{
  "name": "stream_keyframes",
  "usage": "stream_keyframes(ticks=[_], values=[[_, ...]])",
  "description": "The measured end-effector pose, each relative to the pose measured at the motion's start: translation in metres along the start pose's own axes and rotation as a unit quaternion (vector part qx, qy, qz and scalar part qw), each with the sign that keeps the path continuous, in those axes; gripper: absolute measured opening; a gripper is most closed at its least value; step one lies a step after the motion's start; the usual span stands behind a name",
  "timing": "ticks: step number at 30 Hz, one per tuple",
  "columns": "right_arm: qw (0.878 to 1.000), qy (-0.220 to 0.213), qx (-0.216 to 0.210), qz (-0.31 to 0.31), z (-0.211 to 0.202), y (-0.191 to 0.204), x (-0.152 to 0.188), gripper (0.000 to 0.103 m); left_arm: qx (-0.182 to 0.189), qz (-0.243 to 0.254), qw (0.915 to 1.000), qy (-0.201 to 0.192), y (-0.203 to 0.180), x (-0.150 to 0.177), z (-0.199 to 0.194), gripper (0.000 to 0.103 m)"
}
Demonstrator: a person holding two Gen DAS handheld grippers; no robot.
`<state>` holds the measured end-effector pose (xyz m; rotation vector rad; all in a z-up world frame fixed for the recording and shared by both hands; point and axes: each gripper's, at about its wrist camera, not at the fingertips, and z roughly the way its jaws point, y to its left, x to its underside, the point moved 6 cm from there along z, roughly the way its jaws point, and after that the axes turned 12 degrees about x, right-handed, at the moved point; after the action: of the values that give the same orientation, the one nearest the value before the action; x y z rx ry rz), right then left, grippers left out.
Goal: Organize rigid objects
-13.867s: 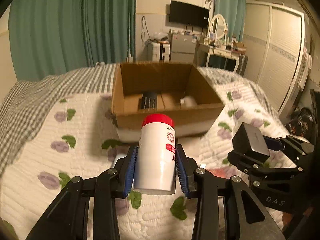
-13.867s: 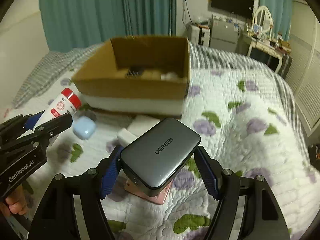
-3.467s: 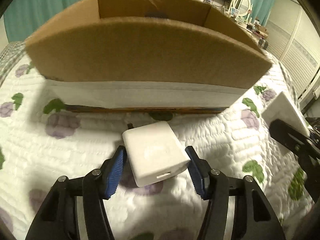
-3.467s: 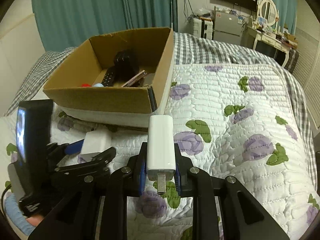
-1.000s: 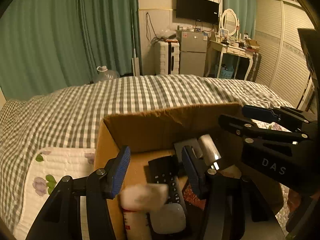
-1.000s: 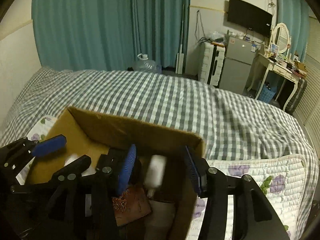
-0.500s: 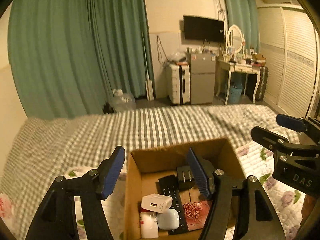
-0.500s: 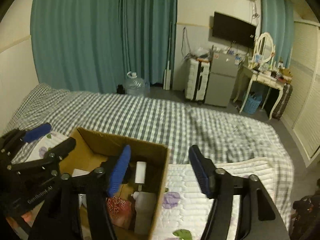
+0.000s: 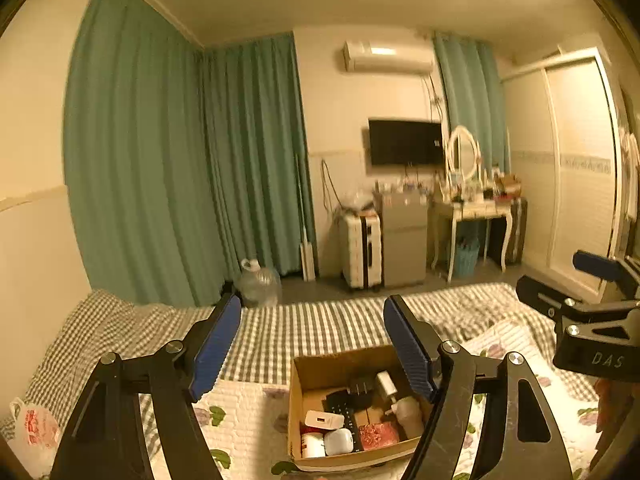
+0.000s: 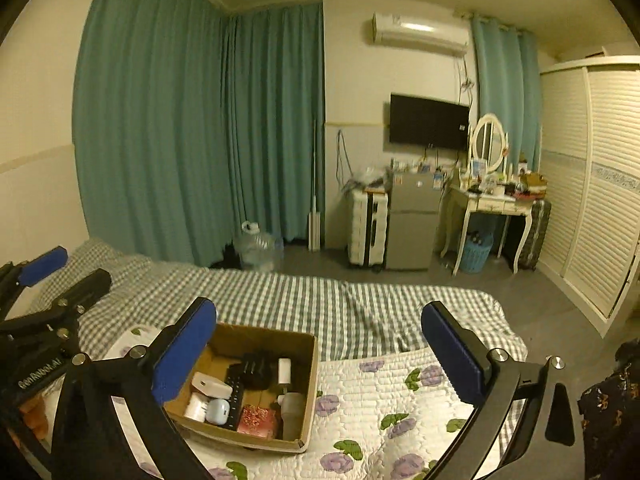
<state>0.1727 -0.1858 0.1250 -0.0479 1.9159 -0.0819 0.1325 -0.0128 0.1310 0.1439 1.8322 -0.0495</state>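
Left gripper (image 9: 312,344): spread wide, empty, high above box | Right gripper (image 10: 320,350): spread wide, empty, above box | Cardboard box (image 10: 308,384): on quilted bed (image 10: 400,408), holding chargers (image 10: 210,386), remote, bottle

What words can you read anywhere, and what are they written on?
"DAS": on the right gripper, seen from the left wrist.
"GenRobot.AI": on the left gripper, seen from the right wrist, blurry.
Plastic bag: red print, unreadable.
Items in the cardboard box: labels too small to read.
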Motion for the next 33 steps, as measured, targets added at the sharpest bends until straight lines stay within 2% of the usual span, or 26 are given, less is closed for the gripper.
stream_keyframes(ticks=[6, 11, 16, 20, 26, 33], values=[[1.0, -0.03, 0.002, 0.0, -0.042, 0.008, 0.003, 0.103, 0.004, 0.001, 0.9995, -0.031, 0.006, 0.007, -0.031, 0.077], [0.999, -0.054, 0.006, 0.001, -0.06, 0.018, 0.018, 0.103, 0.009, 0.008, 0.9994, -0.032, 0.012, 0.025, -0.037, 0.077], [0.995, -0.094, -0.006, 0.031, -0.059, 0.022, 0.055, 0.103, -0.009, -0.014, 0.9992, -0.035, 0.023, 0.074, -0.028, 0.077], [0.994, -0.107, 0.012, 0.018, -0.041, 0.033, 0.089, 0.103, -0.032, -0.015, 0.9988, -0.034, 0.027, 0.106, -0.017, 0.077], [0.997, -0.082, 0.011, 0.015, -0.015, 0.048, 0.119, 0.103, -0.03, -0.028, 0.999, -0.018, 0.032, 0.136, -0.002, 0.077], [0.998, -0.059, 0.024, 0.014, 0.001, 0.045, 0.132, 0.103, -0.026, -0.037, 0.999, -0.007, 0.033, 0.144, -0.001, 0.077]])
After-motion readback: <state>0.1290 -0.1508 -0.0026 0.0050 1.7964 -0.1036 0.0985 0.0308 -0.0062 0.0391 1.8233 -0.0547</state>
